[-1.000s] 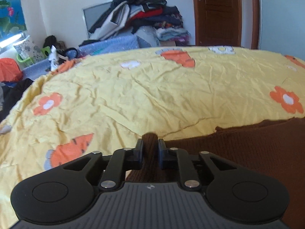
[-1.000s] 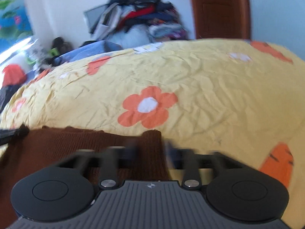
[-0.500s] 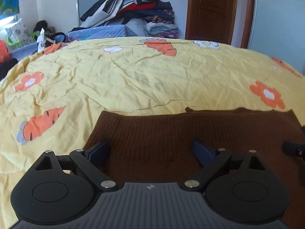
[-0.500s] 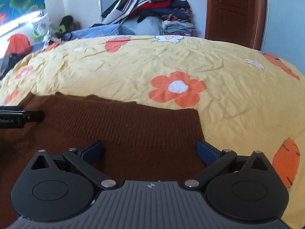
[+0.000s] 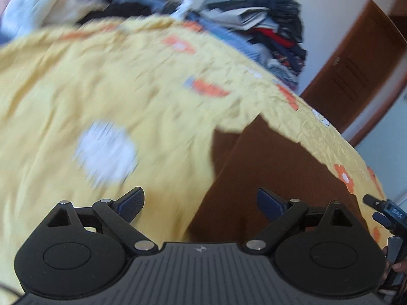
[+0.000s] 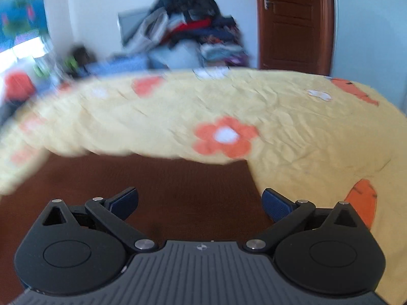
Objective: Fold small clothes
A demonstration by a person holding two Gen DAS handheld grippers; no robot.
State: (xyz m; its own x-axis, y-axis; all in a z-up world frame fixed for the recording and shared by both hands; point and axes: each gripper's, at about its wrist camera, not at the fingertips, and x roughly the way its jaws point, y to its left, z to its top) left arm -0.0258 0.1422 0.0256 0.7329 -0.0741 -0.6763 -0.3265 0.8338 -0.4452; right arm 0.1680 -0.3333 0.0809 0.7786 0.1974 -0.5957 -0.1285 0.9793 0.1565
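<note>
Black tool (image 5: 201, 202), blue pads (image 5: 132, 202), silver screws

The view was tilted and smeared with blur on its left side. The left gripper (image 5: 201, 202) stood with its blue-padded fingers (image 5: 132, 200) spread wide, nothing between them. Under the left finger lay the yellow bedsheet (image 5: 76, 96), printed with orange flowers and carrots and one big white blotch (image 5: 106, 152). The brown knit garment (image 5: 274, 172) lay flat on the sheet, its near left edge running between the two fingers, the right finger over it. At the far right edge, the right gripper (image 5: 386, 211) poked in, too little of it visible to read. Beyond the bed: a clothes pile (image 5: 274, 25) and a brown door (image 5: 356, 68).
</note>
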